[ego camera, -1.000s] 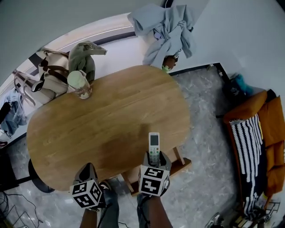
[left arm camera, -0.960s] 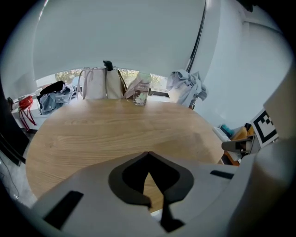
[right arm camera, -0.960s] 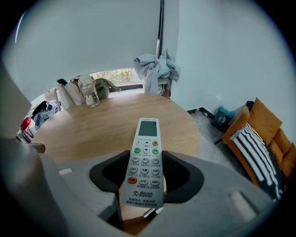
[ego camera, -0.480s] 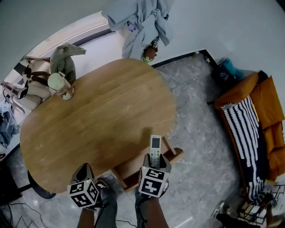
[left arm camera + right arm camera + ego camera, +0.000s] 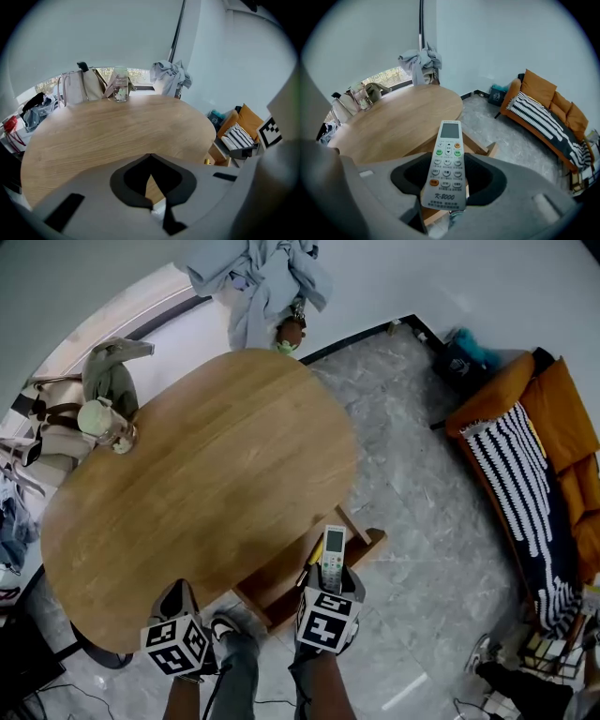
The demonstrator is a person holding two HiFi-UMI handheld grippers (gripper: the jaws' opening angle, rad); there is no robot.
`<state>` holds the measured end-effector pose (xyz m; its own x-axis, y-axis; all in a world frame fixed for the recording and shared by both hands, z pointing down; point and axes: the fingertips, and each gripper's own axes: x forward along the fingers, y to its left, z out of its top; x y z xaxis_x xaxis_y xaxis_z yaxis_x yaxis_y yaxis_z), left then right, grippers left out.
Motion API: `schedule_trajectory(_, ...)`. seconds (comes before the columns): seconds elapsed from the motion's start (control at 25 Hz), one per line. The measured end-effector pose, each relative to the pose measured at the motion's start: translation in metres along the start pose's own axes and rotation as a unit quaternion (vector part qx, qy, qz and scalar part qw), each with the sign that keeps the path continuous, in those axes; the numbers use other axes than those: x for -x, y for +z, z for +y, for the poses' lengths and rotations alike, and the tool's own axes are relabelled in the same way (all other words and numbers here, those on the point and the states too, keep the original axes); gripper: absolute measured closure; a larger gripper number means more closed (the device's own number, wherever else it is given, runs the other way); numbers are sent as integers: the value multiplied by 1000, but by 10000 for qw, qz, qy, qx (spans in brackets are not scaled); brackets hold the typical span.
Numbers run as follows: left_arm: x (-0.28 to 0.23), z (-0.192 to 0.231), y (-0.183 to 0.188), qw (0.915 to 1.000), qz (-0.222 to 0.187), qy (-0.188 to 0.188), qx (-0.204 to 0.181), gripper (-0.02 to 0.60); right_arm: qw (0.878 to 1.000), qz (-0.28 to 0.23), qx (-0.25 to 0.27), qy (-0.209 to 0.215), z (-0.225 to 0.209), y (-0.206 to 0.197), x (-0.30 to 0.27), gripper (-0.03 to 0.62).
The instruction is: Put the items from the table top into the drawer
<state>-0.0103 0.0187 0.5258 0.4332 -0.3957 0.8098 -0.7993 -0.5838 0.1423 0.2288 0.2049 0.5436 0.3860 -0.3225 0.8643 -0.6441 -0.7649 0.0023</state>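
My right gripper [image 5: 330,577] [image 5: 448,174] is shut on a white remote control [image 5: 332,555] [image 5: 447,161], its screen end pointing away from me. The remote hangs just past the oval wooden table's [image 5: 187,493] near edge, above the open wooden drawer [image 5: 361,549] [image 5: 480,149] that sticks out below the tabletop. A small yellow thing [image 5: 314,553] lies in the drawer. My left gripper [image 5: 180,600] [image 5: 150,156] is shut with nothing in it, over the table's near edge. A glass jar with a pale green lid [image 5: 103,423] [image 5: 121,89] stands at the table's far left.
Bags [image 5: 56,423] and a green cloth lie on the sill behind the jar. Grey clothes [image 5: 258,273] hang beyond the table. An orange sofa with a striped blanket [image 5: 525,474] stands on the marble floor at the right. The person's legs show below the grippers.
My right gripper has carried the remote off the table's near edge to above the open drawer. The left gripper has shifted only a little.
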Motion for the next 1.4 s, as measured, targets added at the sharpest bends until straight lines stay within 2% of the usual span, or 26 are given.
schedule_trajectory(0.36,-10,7,-3,9995,146,-95,-280,589,9991,257,-339,-55,10,-34,-8,373)
schedule_trajectory(0.56,-20,6,2,9989,150,-210,-402,589,9985,393,-385,-10,23,-50,-13,373)
schedule_trajectory(1.08,-41,18,10,9967,287,-341,-672,589,9928,717,-953,130,56,-83,-45,373)
schedule_trajectory(1.4,-46,20,14,9963,322,-344,-725,589,9937,724,-851,113,59,-83,-54,373)
